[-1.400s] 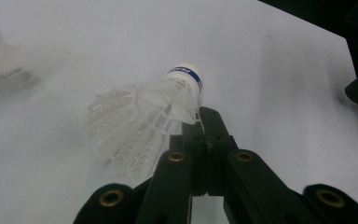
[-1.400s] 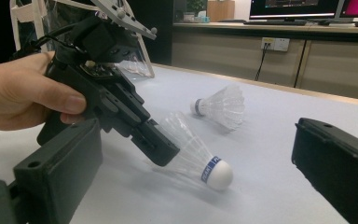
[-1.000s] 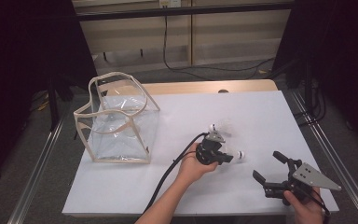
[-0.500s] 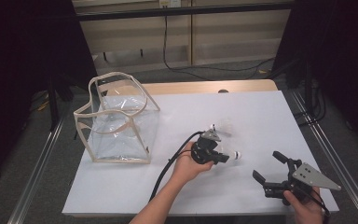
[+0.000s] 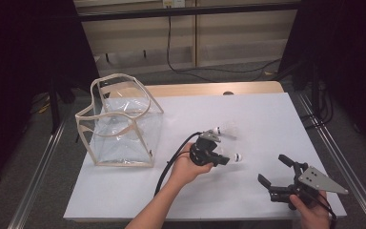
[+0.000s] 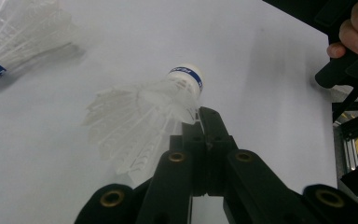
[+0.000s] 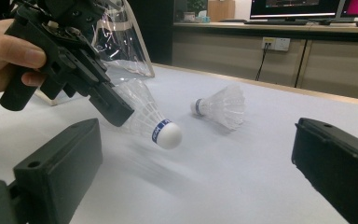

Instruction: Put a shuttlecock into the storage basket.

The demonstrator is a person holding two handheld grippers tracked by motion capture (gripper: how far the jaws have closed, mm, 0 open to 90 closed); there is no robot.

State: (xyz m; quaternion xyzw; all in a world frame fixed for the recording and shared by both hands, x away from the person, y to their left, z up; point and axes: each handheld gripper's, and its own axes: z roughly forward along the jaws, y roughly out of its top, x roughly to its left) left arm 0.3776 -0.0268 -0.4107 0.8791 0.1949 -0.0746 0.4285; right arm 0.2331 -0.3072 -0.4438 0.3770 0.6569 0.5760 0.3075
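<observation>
Your left gripper (image 5: 218,157) is clenched on a white shuttlecock (image 6: 145,122), pinching it by the feather skirt with the blue-banded cork tip pointing away from the jaws. In the right gripper view that shuttlecock (image 7: 150,120) hangs clear of the white table (image 5: 267,119), cork tip lowest, with a soft shadow under it. Compared with a second ago, your left hand (image 5: 187,168) has drawn back a little toward the clear bag (image 5: 119,125) and lifted, so the held shuttlecock has come up off the table surface. The rise is small in the high view, and there the shuttlecock is little more than a pale dot, so how far it has lifted is hard to judge.

A second shuttlecock (image 5: 221,130) lies on its side on the table just beyond your left gripper, where it lay before. The clear bag stands open-mouthed at the table's left, well apart from both shuttlecocks, unmoved.

Your right gripper (image 5: 277,177) rests near the table's front right corner, jaws spread wide with nothing between them, in the same spot as a second ago.
</observation>
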